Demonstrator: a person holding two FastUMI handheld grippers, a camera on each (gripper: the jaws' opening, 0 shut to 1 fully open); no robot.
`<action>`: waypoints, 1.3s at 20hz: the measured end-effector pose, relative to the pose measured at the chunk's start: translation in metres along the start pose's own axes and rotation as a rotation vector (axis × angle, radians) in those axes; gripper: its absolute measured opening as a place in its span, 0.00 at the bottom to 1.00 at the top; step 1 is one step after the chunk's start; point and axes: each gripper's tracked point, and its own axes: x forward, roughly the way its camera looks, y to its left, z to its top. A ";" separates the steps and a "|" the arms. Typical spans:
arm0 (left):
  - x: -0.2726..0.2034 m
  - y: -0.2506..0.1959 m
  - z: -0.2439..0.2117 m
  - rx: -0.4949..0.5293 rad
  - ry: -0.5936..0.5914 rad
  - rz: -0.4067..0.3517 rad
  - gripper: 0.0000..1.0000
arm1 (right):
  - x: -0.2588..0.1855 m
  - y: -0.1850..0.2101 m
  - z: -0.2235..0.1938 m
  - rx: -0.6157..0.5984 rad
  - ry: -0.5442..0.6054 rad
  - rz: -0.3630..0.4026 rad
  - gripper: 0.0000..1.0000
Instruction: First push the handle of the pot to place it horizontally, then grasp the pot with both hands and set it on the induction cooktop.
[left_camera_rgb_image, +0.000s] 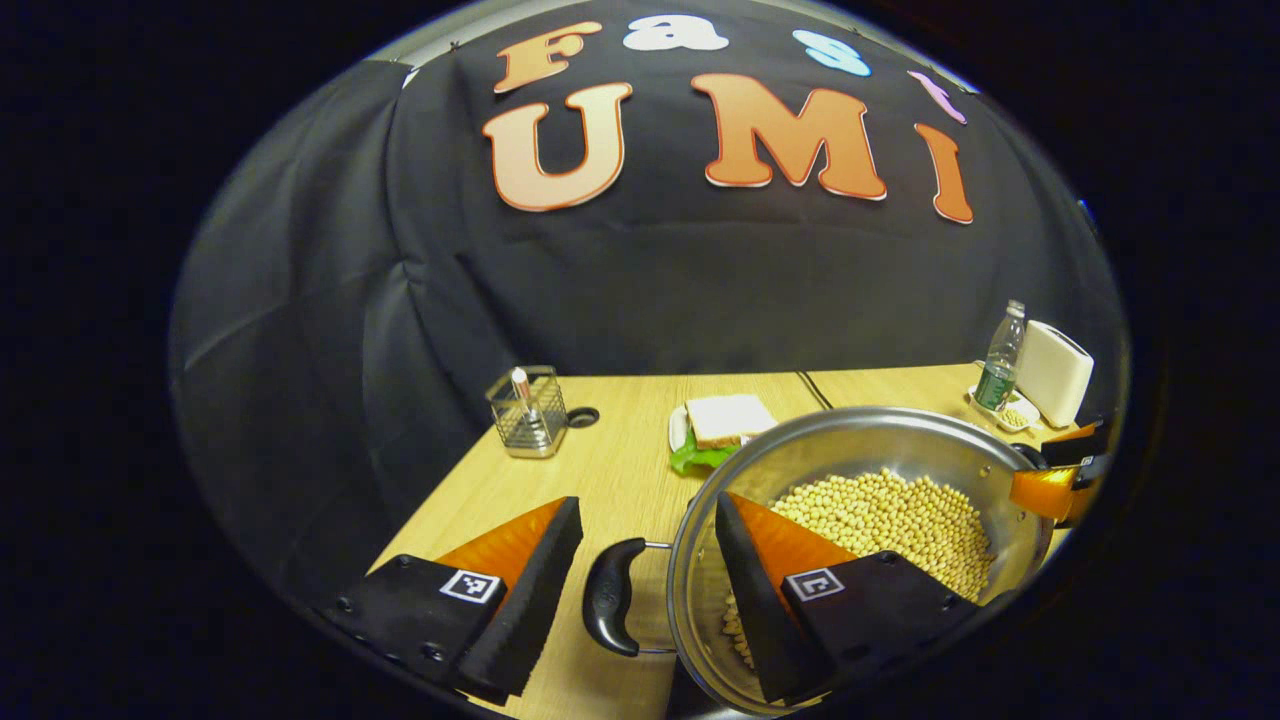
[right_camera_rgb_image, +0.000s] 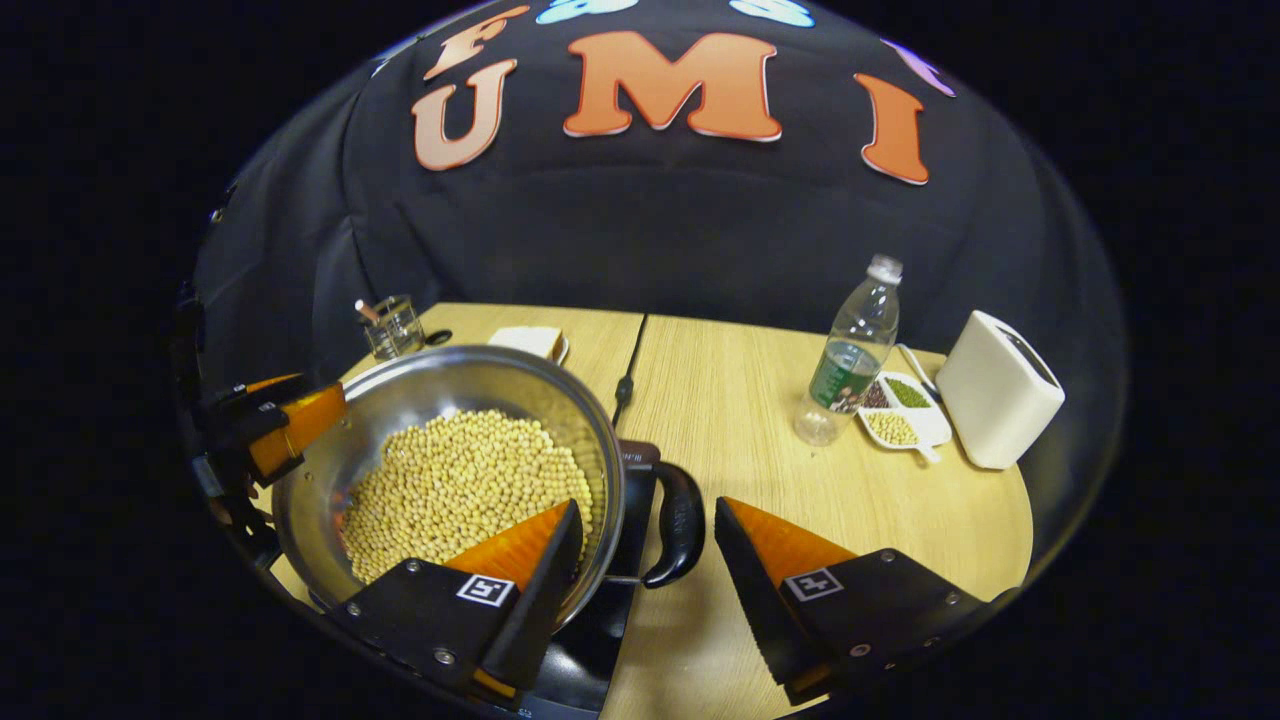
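Two grippers of mine are at the pot (right_camera_rgb_image: 450, 470) full of beans (right_camera_rgb_image: 460, 490). My left gripper (left_camera_rgb_image: 648, 590) is wide, around the left handle (left_camera_rgb_image: 612, 597). My right gripper (right_camera_rgb_image: 648, 590) is wide too, around the right handle (right_camera_rgb_image: 678, 520). The pot sits over the cooktop (right_camera_rgb_image: 600, 630) on the near left of the table (right_camera_rgb_image: 760, 400).
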 end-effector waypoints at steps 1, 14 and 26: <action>-0.006 0.000 0.010 0.002 -0.034 0.002 0.89 | -0.012 -0.001 0.010 0.004 -0.041 0.005 0.83; -0.151 -0.041 0.156 -0.035 -0.398 -0.054 0.88 | -0.178 -0.065 0.116 -0.013 -0.468 -0.044 0.84; -0.298 -0.090 0.244 -0.114 -0.631 -0.130 0.90 | -0.352 -0.140 0.163 -0.068 -0.797 -0.150 0.87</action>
